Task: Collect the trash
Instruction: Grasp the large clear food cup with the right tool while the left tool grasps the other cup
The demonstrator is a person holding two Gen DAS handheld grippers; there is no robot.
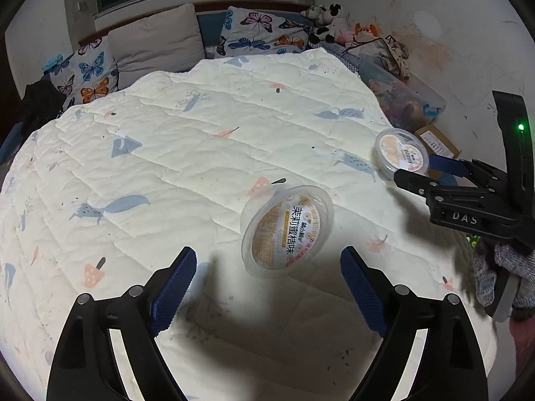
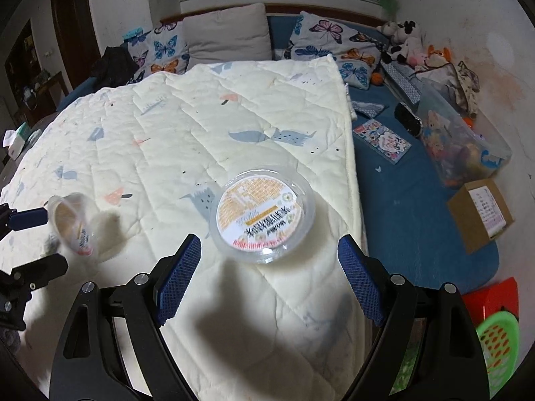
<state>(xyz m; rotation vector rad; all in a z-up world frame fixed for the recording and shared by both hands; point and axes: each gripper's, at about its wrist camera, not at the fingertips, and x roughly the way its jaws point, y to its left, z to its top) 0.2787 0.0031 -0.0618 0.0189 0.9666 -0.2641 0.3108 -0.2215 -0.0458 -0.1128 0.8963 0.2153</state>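
Blue-padded left gripper (image 1: 268, 279) gapes wide just below a clear plastic cup (image 1: 286, 230) tilted on the cream quilt (image 1: 167, 153). Right gripper (image 2: 269, 275), also wide, frames a second cup (image 2: 262, 214) by the quilt's edge; butterfly pillows (image 2: 160, 50) fill the frame's top.

A: What writing can be read?

B: "DAS" in pale raised letters on the black body of the right claw (image 1: 414, 180), seen from the left wrist view.

A: Anything on the cups?

B: The plastic cup (image 1: 287, 230) near the bed's near edge has large Chinese characters, "茉莉蜜桔味". The cardboard box (image 2: 479, 214) has a label, too small to read.
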